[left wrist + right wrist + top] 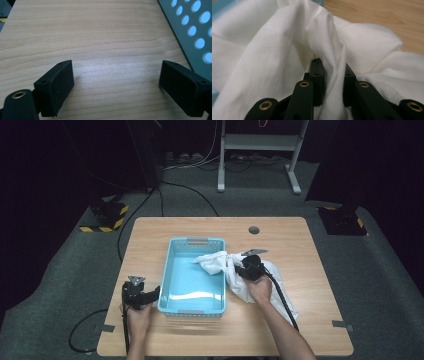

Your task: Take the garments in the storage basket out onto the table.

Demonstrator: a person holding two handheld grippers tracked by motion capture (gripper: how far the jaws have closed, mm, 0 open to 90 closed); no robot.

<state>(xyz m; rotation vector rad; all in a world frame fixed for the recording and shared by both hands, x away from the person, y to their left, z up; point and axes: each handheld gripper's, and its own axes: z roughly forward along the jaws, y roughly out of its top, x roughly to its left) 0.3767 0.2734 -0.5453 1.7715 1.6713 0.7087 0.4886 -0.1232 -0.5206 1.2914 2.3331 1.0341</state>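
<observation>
A white cloth drapes over the right rim of a light blue plastic basket, part of it inside and the rest piled on the table to the right. My right gripper is over the cloth by that rim. In the right gripper view its jaws pinch a fold of the white cloth, the right gripper shut on it. My left gripper rests on the table just left of the basket. In the left gripper view the left gripper stands open over bare wood, nothing between its jaws.
The wooden table has a round grey cable port at the back right. The basket's perforated wall is close on the left gripper's right side. A cable trails from the right gripper across the cloth toward the front edge.
</observation>
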